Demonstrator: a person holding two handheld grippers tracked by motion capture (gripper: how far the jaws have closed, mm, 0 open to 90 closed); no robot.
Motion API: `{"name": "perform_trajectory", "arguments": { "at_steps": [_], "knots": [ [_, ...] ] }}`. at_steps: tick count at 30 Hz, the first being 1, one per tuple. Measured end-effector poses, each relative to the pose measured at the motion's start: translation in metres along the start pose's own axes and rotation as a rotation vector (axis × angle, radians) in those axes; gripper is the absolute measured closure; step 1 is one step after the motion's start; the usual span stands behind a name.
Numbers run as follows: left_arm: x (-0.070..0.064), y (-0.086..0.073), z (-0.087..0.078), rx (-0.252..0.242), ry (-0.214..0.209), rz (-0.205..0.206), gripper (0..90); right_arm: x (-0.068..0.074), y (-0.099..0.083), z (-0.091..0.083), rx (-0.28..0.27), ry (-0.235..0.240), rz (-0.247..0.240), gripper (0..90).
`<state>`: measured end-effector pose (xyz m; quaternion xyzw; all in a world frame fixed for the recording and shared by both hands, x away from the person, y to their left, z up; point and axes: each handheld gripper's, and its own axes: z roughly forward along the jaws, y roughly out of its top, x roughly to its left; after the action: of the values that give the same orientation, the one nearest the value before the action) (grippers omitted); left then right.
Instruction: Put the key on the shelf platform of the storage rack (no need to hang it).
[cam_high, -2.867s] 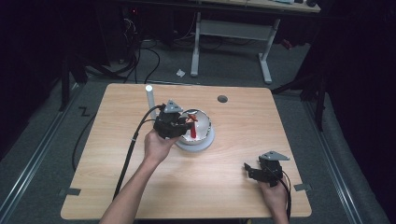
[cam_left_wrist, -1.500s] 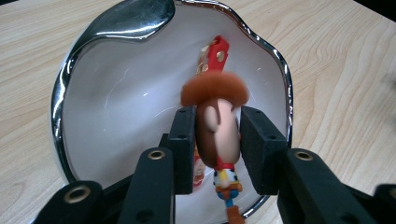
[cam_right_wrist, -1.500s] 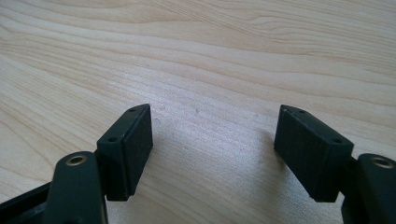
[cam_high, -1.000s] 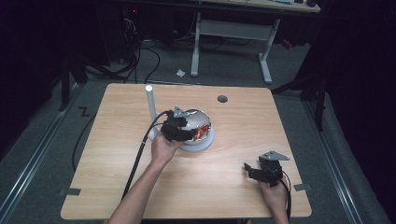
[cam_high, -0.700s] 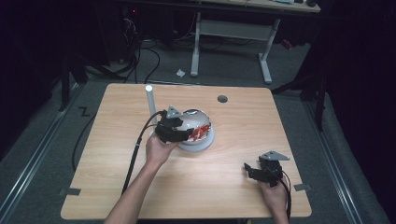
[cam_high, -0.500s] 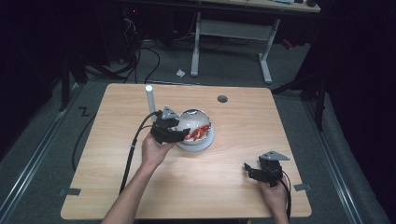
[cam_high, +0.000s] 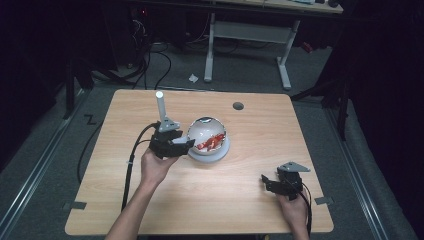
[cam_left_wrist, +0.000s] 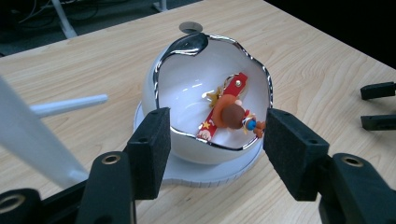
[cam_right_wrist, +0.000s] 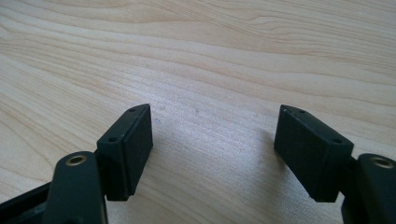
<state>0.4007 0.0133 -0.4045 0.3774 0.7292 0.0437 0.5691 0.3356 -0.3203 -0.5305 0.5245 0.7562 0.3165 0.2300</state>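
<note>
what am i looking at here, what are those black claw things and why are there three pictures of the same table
A person sits at a light wooden table and holds a hand-operated tool in each hand, each with two black padded jaws. The high view comes from a camera fixed above the table. The other two pictures come from small cameras riding on each tool, looking out along its jaws.

The left gripper is open, with its jaws on either side of a white egg-shaped bowl with a wavy silver rim that stands on a white round saucer. Inside the bowl lies a small red and orange toy figure. A white upright post stands on the table behind the left hand.

The right gripper is open too, holds nothing, and sits low over bare wood near the table's front right.
</note>
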Motion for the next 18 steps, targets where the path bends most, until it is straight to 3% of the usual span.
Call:
{"name": "perform_trajectory", "arguments": {
  "at_steps": [11, 13, 14, 18],
  "knots": [
    [0.007, 0.016, -0.017, -0.026, -0.017, -0.031, 41.8, 0.0, 0.0, 0.0, 0.0, 0.0, 0.0, 28.3],
    [0.009, 0.018, -0.02, -0.033, -0.007, -0.053, 41.8, 0.0, 0.0, 0.0, 0.0, 0.0, 0.0, 28.3],
    [0.011, 0.019, -0.021, -0.034, -0.015, -0.034, 41.7, 0.0, 0.0, 0.0, 0.0, 0.0, 0.0, 28.3],
    [0.015, 0.024, -0.027, -0.051, -0.016, -0.054, 41.6, 0.0, 0.0, 0.0, 0.0, 0.0, 0.0, 28.3]
  ]
}}
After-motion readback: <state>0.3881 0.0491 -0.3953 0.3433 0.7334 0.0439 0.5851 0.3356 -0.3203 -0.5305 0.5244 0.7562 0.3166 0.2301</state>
